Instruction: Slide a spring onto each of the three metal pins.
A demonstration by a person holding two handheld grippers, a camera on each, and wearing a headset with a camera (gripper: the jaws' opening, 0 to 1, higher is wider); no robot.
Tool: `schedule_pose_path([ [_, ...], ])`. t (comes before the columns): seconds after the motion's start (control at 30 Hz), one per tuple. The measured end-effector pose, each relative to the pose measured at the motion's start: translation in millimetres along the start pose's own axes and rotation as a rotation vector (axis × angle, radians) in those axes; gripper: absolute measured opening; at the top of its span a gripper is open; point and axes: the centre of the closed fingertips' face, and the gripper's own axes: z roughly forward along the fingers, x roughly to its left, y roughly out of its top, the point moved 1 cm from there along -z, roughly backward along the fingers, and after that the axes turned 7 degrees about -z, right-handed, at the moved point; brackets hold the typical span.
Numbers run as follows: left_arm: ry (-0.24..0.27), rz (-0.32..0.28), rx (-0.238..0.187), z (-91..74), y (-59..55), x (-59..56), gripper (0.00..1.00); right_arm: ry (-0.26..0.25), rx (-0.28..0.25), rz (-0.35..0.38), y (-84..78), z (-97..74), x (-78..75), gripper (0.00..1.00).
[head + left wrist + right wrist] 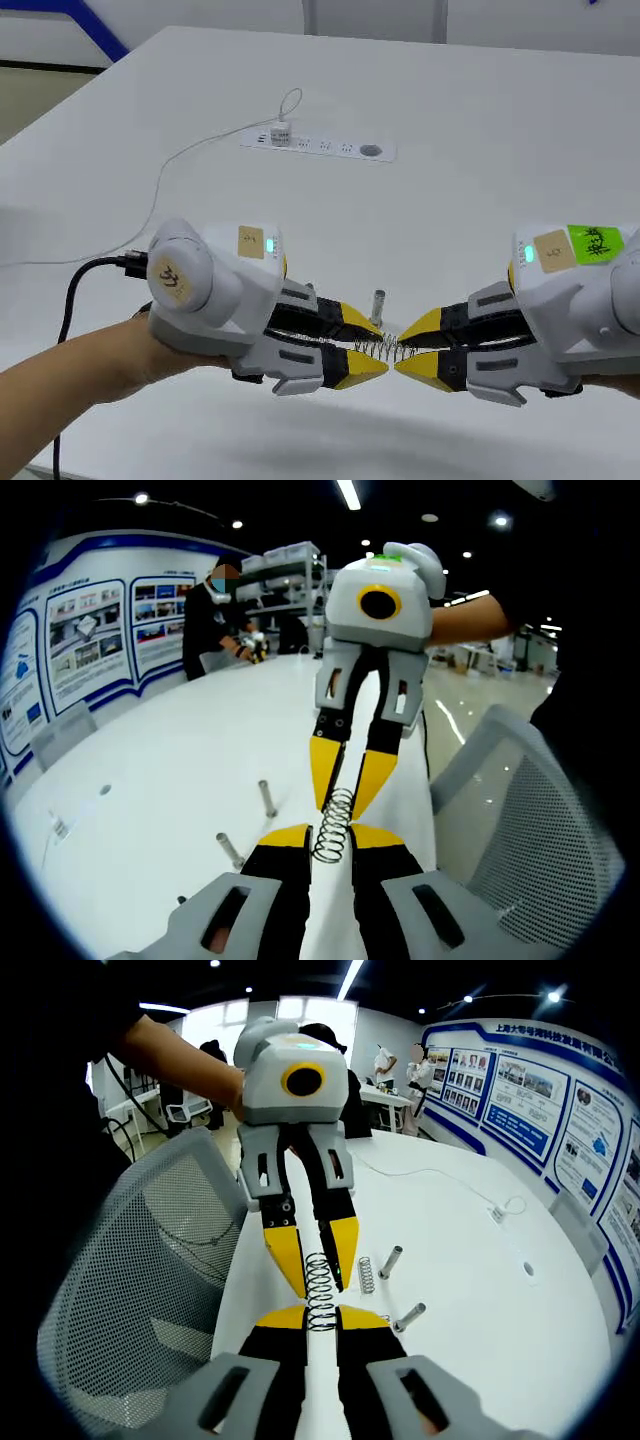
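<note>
A small metal spring (381,348) hangs level between my two grippers above the white table's near edge. My left gripper (380,347) pinches one end of it and my right gripper (401,349) the other, yellow tips almost meeting. In the left gripper view the spring (335,826) runs from my own jaws up to the right gripper (347,798). One upright metal pin (378,303) stands just behind the tips. Two pins (390,1260) (410,1317) and a second spring (367,1275) sit on the table in the right gripper view.
A white power strip (320,145) with a plug and thin cable lies farther back on the table (480,180). A black cable (75,290) trails from the left gripper. A grey mesh chair (140,1290) stands at the table's near edge.
</note>
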Motion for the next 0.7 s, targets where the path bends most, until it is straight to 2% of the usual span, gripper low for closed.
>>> schedule_pose_path([
  [0.17, -0.003, 0.034, 0.021, 1.3, -1.6, -2.1, 0.12, 0.002, 0.008, -0.005, -0.4, 0.0, 0.3, 0.11],
  [0.27, 0.003, 0.089, 0.032, 1.7, -1.5, -2.8, 0.10, -0.004, 0.013, -0.018, 0.1, -0.4, -0.9, 0.11],
  [0.33, 0.011, 0.087, 0.037, 1.8, -0.7, -1.9, 0.10, -0.014, 0.010, -0.037, 0.6, -0.8, -2.5, 0.11],
  [0.43, 0.017, 0.117, 0.045, 1.6, 0.7, -1.2, 0.10, -0.032, -0.006, -0.057, 0.9, -0.9, -4.5, 0.12],
  [0.5, 0.012, 0.125, 0.050, 1.6, 0.4, -2.1, 0.10, -0.025, -0.007, -0.063, -0.1, -0.8, -3.3, 0.12],
  [0.7, -0.002, 0.145, 0.057, 0.6, 1.2, -5.4, 0.10, -0.030, 0.014, -0.075, -6.8, 3.0, -2.8, 0.15],
])
